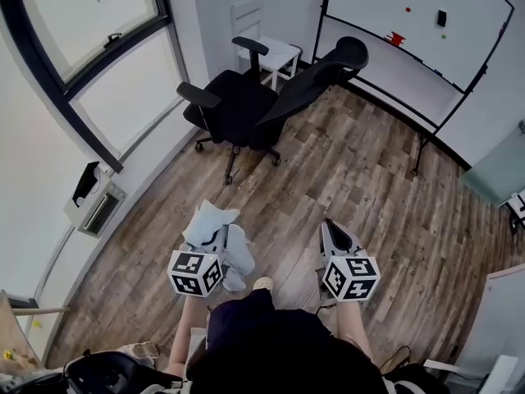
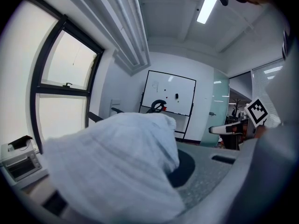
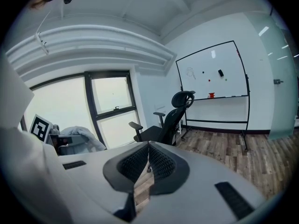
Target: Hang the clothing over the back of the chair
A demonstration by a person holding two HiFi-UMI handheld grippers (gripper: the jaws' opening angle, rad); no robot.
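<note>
A pale blue-white garment (image 1: pixel 220 235) hangs bunched from my left gripper (image 1: pixel 212 238), which is shut on it. In the left gripper view the cloth (image 2: pixel 117 167) drapes over the jaws and hides them. My right gripper (image 1: pixel 330 230) is level with the left one, and its ribbed pads (image 3: pixel 156 161) are pressed together on nothing. The black office chair (image 1: pixel 246 105) stands well ahead of both grippers by the window, with its mesh backrest (image 1: pixel 316 80) leaning back to the right. The right gripper view shows the chair (image 3: pixel 169 120) straight beyond the jaws.
A whiteboard on a wheeled stand (image 1: pixel 410 23) is behind the chair at the right. A small white chair (image 1: pixel 271 52) sits in the far corner. Windows (image 1: pixel 98 56) line the left wall, with a small appliance (image 1: pixel 94 199) on the sill. Wood floor (image 1: pixel 344 171) lies between me and the chair.
</note>
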